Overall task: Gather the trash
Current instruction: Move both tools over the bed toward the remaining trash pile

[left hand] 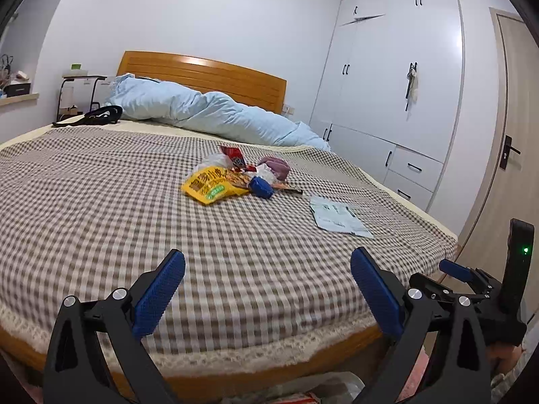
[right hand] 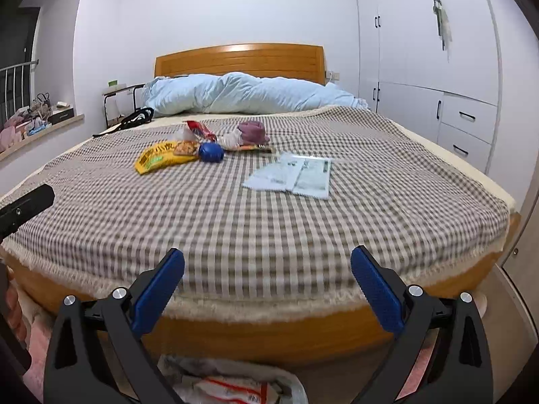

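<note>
Both grippers wide open, empty, hovering off the bed's foot edge: left gripper (left hand: 267, 289), right gripper (right hand: 267, 289). Trash bag (right hand: 235, 387) on the floor below them, against the bed (right hand: 269, 333). Nearest trash: flat pale packet (right hand: 291, 176), mid-bed toward the right edge, long axis roughly across the bed. It lies ahead and slightly right of the right gripper, so I'd say right takes it. Farther in, around bed centre: yellow bag (right hand: 161, 160), blue ball (right hand: 211, 152), red wrapper (right hand: 200, 129), purple wad (right hand: 252, 132).
</note>
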`<state>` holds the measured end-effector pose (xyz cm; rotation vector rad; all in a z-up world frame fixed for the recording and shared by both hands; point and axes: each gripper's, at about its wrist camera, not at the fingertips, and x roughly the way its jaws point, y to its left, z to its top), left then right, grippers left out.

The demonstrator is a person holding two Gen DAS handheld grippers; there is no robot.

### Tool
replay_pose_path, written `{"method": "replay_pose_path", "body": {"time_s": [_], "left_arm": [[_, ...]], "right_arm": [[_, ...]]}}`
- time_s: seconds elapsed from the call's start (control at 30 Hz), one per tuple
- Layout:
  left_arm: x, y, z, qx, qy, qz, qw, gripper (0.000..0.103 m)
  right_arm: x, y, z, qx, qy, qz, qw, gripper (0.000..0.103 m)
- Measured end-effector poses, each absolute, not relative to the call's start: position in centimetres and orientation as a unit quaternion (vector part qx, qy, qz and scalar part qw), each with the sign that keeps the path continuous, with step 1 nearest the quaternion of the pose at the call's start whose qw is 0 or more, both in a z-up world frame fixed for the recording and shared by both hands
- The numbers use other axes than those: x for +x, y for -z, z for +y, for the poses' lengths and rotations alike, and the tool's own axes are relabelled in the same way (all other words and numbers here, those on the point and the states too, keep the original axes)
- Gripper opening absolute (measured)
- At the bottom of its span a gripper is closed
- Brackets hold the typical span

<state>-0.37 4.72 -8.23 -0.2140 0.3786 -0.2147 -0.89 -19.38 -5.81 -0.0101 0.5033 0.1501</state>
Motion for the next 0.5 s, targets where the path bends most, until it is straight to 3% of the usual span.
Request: {"method": "replay_pose_path", "body": {"time_s": [0.5], "left_arm": [[7.1,4.6,6.5,-0.102,0.106,0.175,0.973,0.095]], "right_arm": [[7.1,2.9,-16.5,0.006,-0.094,0.209,0.973,0.095]]}}
